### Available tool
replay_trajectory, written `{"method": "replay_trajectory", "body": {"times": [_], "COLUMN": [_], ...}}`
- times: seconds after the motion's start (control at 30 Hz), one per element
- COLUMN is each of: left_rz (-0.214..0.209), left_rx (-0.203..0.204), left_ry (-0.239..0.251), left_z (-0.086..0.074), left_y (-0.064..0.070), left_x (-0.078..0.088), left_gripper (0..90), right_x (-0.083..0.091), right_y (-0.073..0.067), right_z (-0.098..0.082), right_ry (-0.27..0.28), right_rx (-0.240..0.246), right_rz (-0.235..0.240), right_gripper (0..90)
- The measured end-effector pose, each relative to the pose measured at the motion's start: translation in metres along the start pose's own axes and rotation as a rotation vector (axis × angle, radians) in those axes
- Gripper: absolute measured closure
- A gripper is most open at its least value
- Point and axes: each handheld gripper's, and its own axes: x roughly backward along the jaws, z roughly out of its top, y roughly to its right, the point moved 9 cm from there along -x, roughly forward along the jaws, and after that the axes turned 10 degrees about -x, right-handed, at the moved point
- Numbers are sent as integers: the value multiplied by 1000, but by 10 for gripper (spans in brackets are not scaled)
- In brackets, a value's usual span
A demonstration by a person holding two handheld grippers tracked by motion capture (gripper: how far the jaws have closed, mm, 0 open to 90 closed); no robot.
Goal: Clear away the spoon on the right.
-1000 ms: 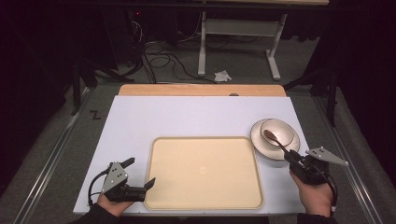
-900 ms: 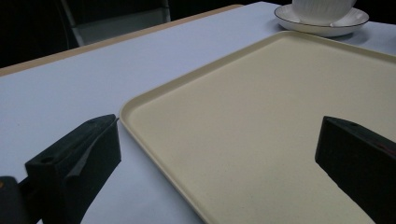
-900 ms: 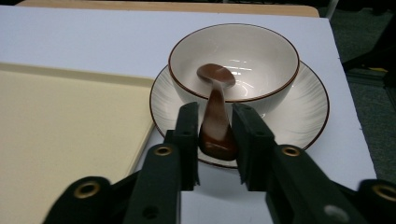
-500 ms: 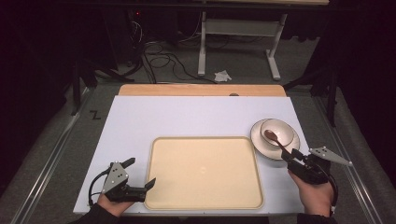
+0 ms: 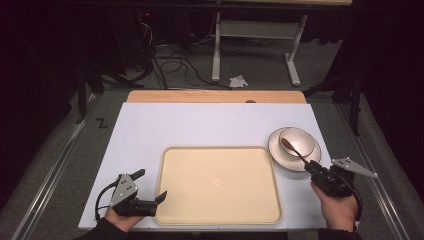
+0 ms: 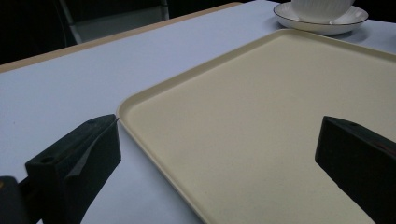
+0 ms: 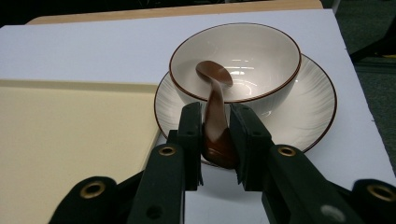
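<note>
Fingers (image 7: 189,135) tight on spoon (image 7: 215,112)

We see our left gripper (image 6: 219,158) with its two black jaws set wide apart over the near corner of a cream tray (image 6: 280,116) on the white table (image 6: 60,88); a white bowl (image 6: 322,7) sits on a dark-rimmed plate (image 6: 322,23) beyond.

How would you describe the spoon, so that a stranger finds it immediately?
Start at the large cream tray; to its right stands a white plate carrying a bowl. The spoon rests inside that bowl, its handle between the right gripper fingers. It is the table's one glossy brown item.
</note>
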Motion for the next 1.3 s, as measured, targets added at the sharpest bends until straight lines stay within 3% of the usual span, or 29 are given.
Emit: {"method": "replay_trajectory", "body": {"times": [0.07,0.23,0.63,0.77,0.97,1.3], "left_rz": [-1,-1,-4,-6,-6,-6], "left_rx": [-1,-2,-9,-10,-12,-13], "left_ry": [0,2,3,1,0,3], "left_z": [0,0,1,1,1,1], "left_y": [0,0,0,1,1,1], "left_x": [0,0,0,0,0,0], "left_gripper": [8,8,8,8,9,9], "right_x": [0,4,14,9,1,2], "right_y": [0,-3,-6,-7,0,4], "right_z": [0,3,13,10,2,1], "right_ry": [2,18,69,40,-9,-9], "right_rx": [2,-20,-52,-45,-48,-15], "right_rz": [0,33,44,34,12,-30], "right_gripper": [755,618,609,603,664,762]}}
